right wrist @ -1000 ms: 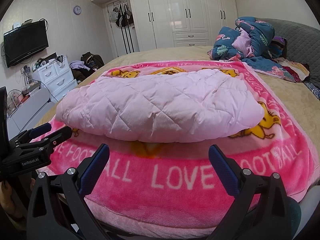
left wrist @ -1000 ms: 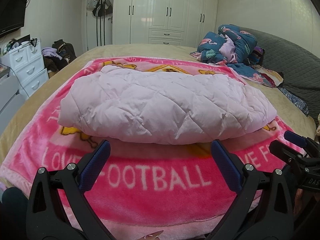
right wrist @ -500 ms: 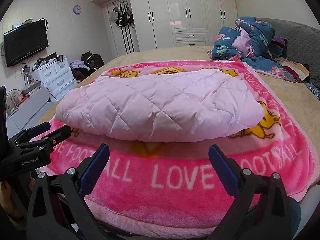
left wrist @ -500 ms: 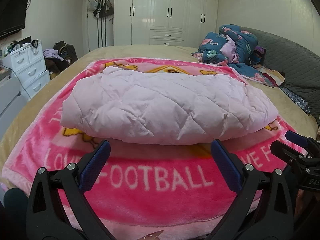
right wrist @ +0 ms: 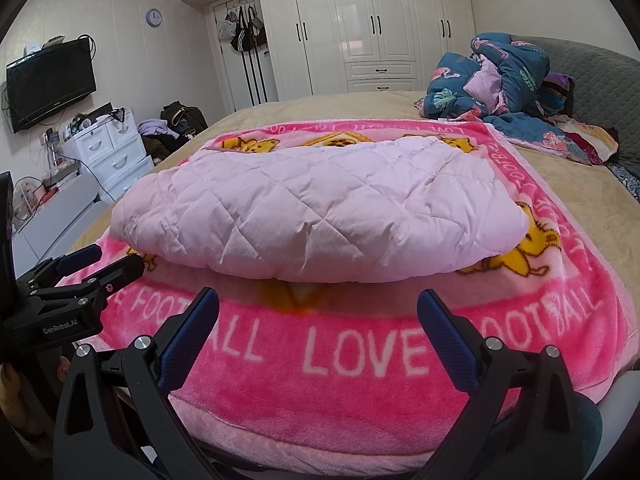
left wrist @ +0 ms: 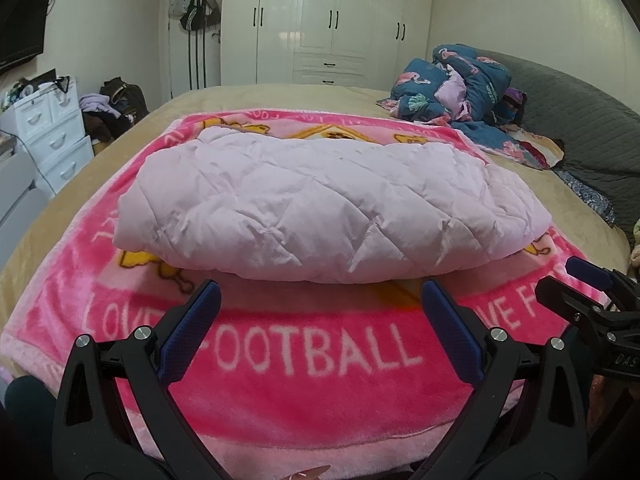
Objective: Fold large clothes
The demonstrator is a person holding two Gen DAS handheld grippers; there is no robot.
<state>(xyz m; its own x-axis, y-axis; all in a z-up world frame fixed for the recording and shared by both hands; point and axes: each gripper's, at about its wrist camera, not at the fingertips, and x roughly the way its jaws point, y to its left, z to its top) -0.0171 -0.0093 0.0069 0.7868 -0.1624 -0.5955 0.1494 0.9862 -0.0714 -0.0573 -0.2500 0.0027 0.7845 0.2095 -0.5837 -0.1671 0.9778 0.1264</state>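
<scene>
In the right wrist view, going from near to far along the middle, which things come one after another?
right tongs → pink football blanket → folded pale pink quilted garment → beige bed cover → white wardrobe

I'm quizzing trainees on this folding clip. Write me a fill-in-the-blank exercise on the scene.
1. The folded pale pink quilted garment lies on a pink blanket printed with the words LOVE and ____.
2. The left gripper and the right gripper both stand ____, holding nothing.
3. The crumpled blue flamingo-print quilt lies on the bed in front of the ____ headboard.
4. On the wall above the television hangs a round ____.

Missing words: FOOTBALL; open; grey; clock
</scene>
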